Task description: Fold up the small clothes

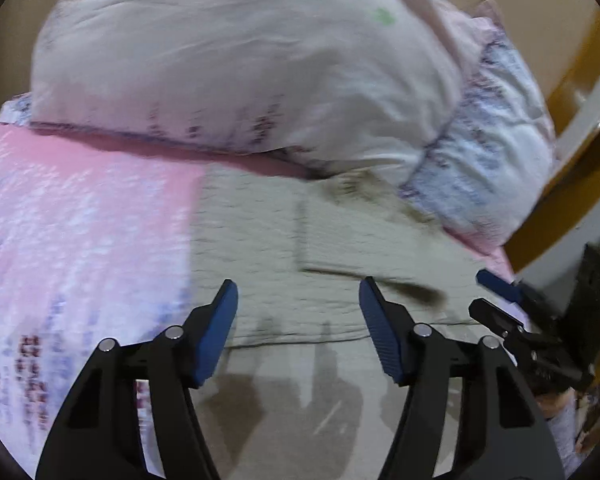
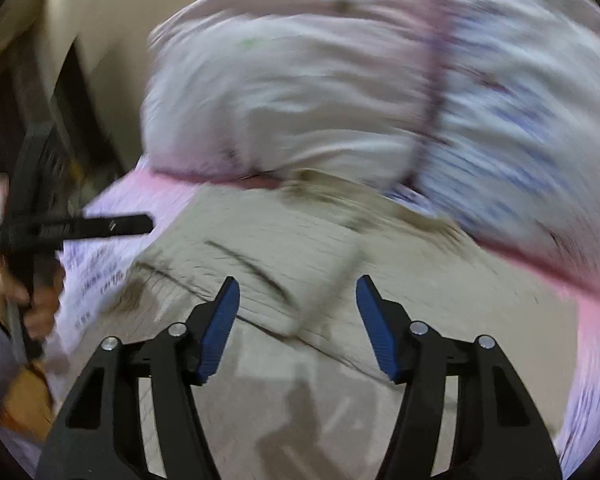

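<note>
- Beige textured garment [image 1: 300, 240] lies spread flat on the pink bedsheet [image 1: 80, 208], right in the middle of the left wrist view, with a folded panel making a raised edge across it.
- Left gripper [image 1: 298, 292] hangs above the near part of that garment, its blue pads [image 1: 218, 332] spread wide apart, nothing between them, and the cloth is not touched.
- Over on the right wrist view, the same garment [image 2: 300, 248] fills the centre, streaked with motion blur; dark seam lines run across it.
- Right gripper [image 2: 298, 292] sits over the cloth with its blue pads [image 2: 376, 328] also splayed wide and nothing caught in them.
- Shadows of the fingers fall on the plain beige fabric just below both grippers.
- From the left wrist view, the right gripper [image 1: 496, 284] shows at the right edge, off the garment's corner, seen side-on.
- From the right wrist view, the left gripper [image 2: 100, 226] pokes in from the left edge, gripped by a hand [image 2: 40, 304] around its handle.
- Big white pillow [image 1: 240, 64] with a faint floral print rests at the far end of the garment, its lower edge just beside the cloth.
- Second pillow [image 1: 488, 160], blue-and-white patterned, sits to the right of the first, touching it.
- Wooden bed frame [image 1: 572, 152] curves along the right edge, beyond the pillows.
</note>
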`<act>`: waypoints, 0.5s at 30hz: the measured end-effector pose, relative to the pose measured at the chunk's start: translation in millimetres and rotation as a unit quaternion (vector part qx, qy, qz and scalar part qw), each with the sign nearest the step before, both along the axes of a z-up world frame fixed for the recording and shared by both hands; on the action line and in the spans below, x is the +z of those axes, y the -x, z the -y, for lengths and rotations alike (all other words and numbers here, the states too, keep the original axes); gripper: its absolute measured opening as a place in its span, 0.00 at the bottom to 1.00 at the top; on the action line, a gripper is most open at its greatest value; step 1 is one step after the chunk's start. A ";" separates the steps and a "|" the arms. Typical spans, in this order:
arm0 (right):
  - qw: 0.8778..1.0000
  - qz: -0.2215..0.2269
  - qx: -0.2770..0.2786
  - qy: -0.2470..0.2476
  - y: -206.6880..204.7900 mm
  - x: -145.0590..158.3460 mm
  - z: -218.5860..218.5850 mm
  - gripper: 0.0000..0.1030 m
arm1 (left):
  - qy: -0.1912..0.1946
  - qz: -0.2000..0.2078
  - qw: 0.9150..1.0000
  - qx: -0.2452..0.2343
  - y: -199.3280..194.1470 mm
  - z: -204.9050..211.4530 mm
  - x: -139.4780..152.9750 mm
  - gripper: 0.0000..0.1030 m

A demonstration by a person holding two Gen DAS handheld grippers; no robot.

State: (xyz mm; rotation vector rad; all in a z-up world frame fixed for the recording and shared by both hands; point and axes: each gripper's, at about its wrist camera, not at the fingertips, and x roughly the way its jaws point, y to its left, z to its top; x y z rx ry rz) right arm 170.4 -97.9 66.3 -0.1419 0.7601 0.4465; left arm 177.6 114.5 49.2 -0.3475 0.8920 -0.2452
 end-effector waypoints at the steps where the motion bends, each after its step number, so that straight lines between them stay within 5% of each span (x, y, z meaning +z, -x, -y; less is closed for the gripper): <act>1: 1.000 0.011 0.011 0.026 -2.3 -3.6 -16.8 0.57 | -0.011 -0.006 1.000 -0.004 0.2 0.5 -3.3 0.61; 5: 0.993 0.038 0.043 0.103 -10.9 -20.1 -59.6 0.46 | -0.014 -0.019 1.000 -0.013 -3.8 3.1 -14.8 0.60; 8: 0.990 0.029 0.053 0.127 -21.2 -31.7 -71.6 0.34 | -0.052 -0.031 0.998 -0.018 -8.7 7.4 -24.0 0.54; 15: 0.985 0.029 0.062 0.158 -25.9 -41.7 -81.5 0.33 | -0.129 -0.038 0.991 -0.016 -11.2 15.6 -32.1 0.51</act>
